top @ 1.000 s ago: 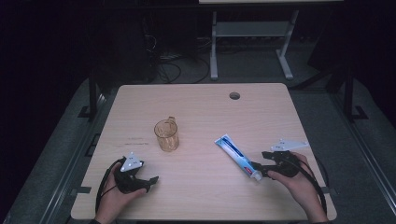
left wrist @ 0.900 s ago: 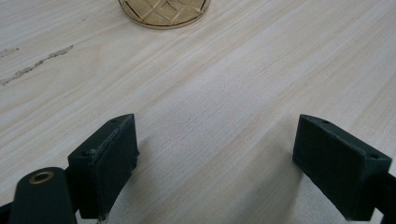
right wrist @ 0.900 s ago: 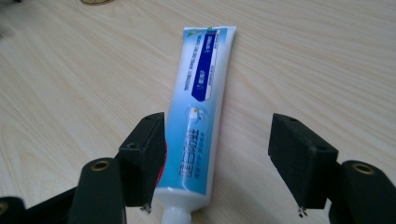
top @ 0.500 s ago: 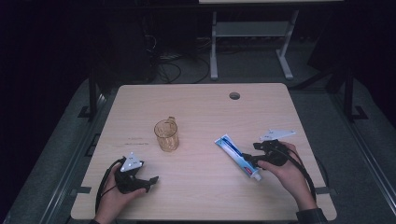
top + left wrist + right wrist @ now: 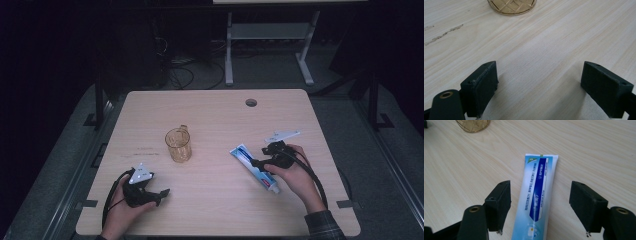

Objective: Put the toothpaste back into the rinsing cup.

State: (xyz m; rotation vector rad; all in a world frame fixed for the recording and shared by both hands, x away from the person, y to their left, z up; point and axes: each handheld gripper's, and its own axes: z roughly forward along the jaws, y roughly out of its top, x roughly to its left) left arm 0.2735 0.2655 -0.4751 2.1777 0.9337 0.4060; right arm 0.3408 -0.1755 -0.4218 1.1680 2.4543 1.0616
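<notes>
A blue and white toothpaste tube lies flat on the wooden table, right of centre. My right gripper hovers over it, open. In the right gripper view the tube runs lengthwise between the two black jaws of the right gripper, which have just been opening a little, and neither pad touches it. An amber glass mug stands upright left of centre. My left gripper rests near the front left edge, open with nothing between its jaws. The mug's base is ahead of the left gripper.
A round cable hole sits near the table's far edge. Faint scuff marks line the wood left of the mug. Beyond the table are a dark floor, cables and a metal stand.
My right hand has moved away from the person and slightly left along the tube. Left hand, mug and tube have stayed put.
</notes>
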